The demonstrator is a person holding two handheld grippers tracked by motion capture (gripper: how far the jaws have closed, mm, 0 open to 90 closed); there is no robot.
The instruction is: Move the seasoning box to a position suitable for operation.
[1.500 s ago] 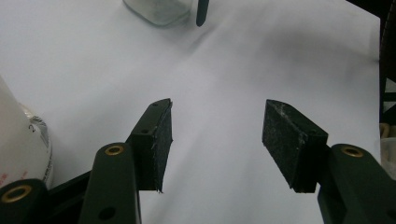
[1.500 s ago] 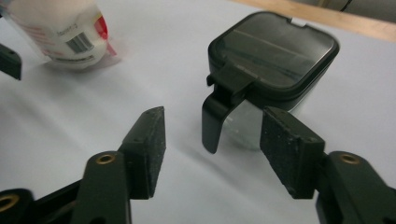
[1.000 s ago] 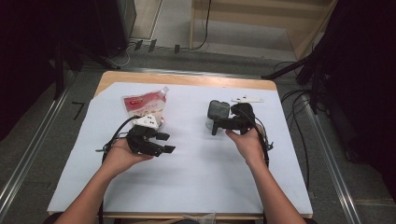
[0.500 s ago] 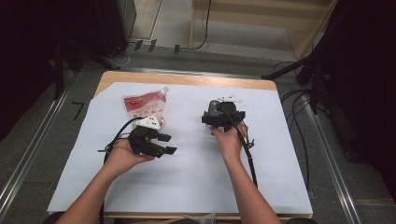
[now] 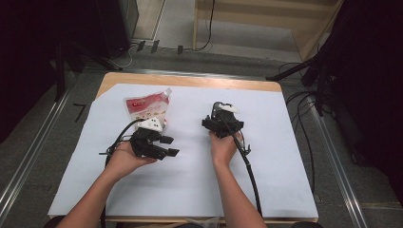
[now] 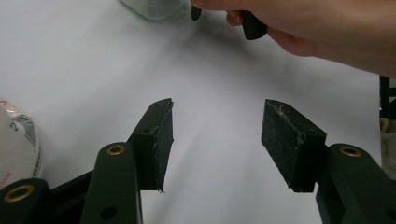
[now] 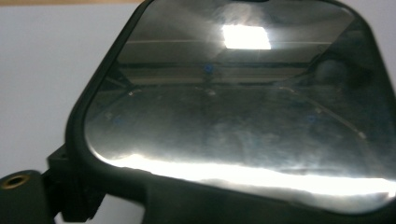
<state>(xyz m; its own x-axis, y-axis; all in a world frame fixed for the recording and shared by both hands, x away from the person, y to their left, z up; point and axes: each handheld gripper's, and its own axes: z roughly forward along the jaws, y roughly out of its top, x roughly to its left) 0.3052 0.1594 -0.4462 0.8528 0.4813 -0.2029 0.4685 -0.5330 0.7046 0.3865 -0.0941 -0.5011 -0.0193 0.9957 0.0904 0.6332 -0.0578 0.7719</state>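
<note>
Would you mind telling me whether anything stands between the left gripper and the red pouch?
Nothing visible does; the red pouch lies right beside the left gripper, whose open jaws point past it.

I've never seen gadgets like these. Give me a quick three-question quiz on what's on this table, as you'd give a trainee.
1. Multiple choice: what is between the fingers of the left gripper? A) a pouch B) nothing C) a cable
2. True or false: the red-and-white pouch lies on the white sheet, on the left gripper's side of the table.
3. Which gripper's own camera has a dark glossy thing close in front of it?

Key: 1 B, the fingers stand apart over bare sheet. 2 True. 3 The right gripper.
</note>
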